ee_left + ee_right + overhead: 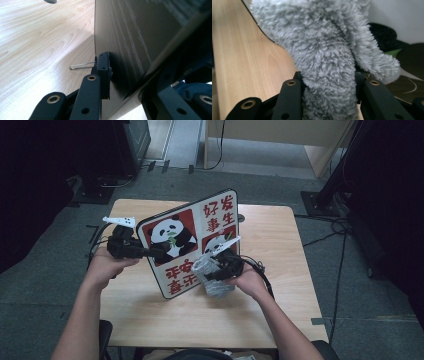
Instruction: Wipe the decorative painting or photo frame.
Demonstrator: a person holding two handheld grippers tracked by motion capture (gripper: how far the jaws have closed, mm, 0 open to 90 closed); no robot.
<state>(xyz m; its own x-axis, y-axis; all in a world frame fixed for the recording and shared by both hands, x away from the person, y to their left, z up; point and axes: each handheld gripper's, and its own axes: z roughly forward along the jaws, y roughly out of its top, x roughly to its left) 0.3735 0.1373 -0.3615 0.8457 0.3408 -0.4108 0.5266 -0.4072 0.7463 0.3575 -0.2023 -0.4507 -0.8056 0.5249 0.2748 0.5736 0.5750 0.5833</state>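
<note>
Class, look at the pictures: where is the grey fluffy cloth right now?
In the high view the cloth is right of centre on the table, clamped in the right gripper against the panda board's lower right part.

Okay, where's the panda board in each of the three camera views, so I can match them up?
High view: the panda board stands tilted at the table's middle, its printed face toward the camera.
Left gripper view: its dark ribbed back takes up the right half, its edge clamped by the left gripper.
Right gripper view: its printed face lies behind the grey fluffy cloth.
Shared landmark: the wooden table.
</note>
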